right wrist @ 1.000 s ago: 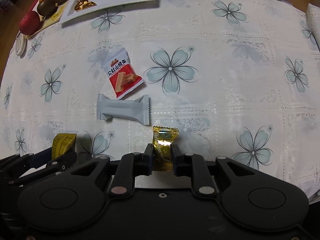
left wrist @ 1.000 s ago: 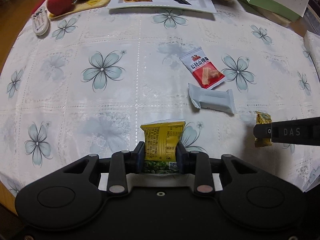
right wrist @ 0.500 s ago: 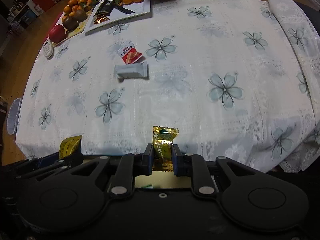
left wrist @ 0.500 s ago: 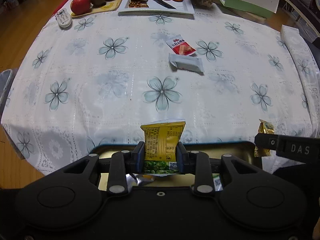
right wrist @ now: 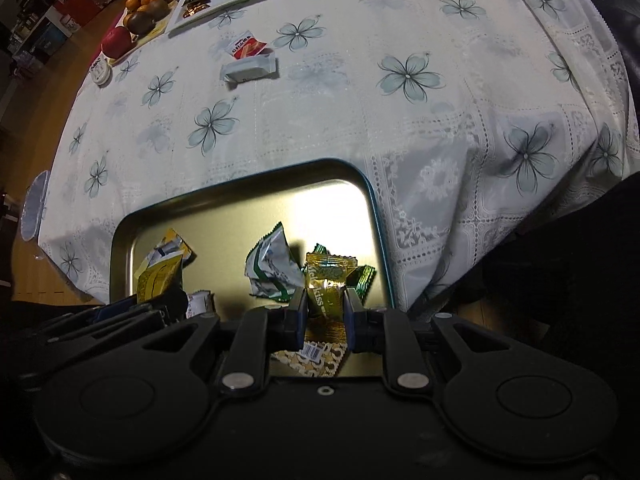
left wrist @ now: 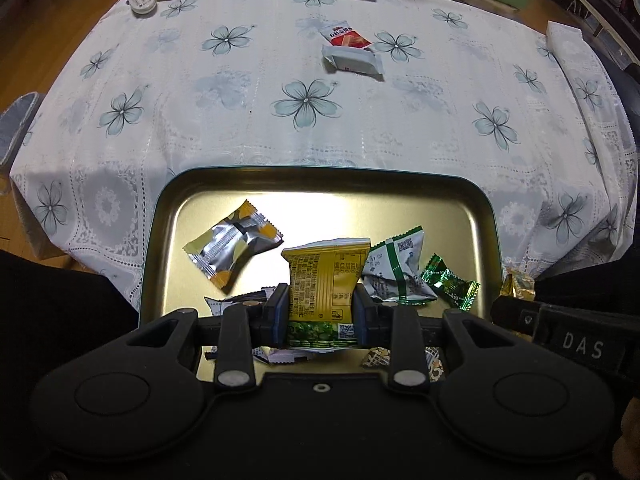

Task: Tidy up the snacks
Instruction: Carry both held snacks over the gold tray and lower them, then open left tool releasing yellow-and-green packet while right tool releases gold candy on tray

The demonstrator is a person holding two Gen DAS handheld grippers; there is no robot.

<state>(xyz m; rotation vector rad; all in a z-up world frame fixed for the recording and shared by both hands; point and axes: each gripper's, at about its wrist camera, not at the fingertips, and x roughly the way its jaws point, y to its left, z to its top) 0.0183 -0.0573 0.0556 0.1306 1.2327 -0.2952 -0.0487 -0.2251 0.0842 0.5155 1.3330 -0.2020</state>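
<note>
gold metal tin (left wrist: 491,216) holds several wrappers. left gripper (left wrist: 320,308) pinches yellow snack packet (left wrist: 326,276), right gripper (right wrist: 325,314) pinches gold candy (right wrist: 326,280), both unreleased. red packet (left wrist: 346,37) and white bar (left wrist: 354,62) remain on floral tablecloth (left wrist: 240,120).

Both wrist cameras look steeply down from close above a shiny gold rectangular metal tin (left wrist: 490,216) at 6 o'clock, facing toward 12 o'clock across the bench under a white flowered tablecloth (right wrist: 408,72). Both views share the tin (right wrist: 376,216), the cloth (left wrist: 304,100) and each other's fingers.
</note>
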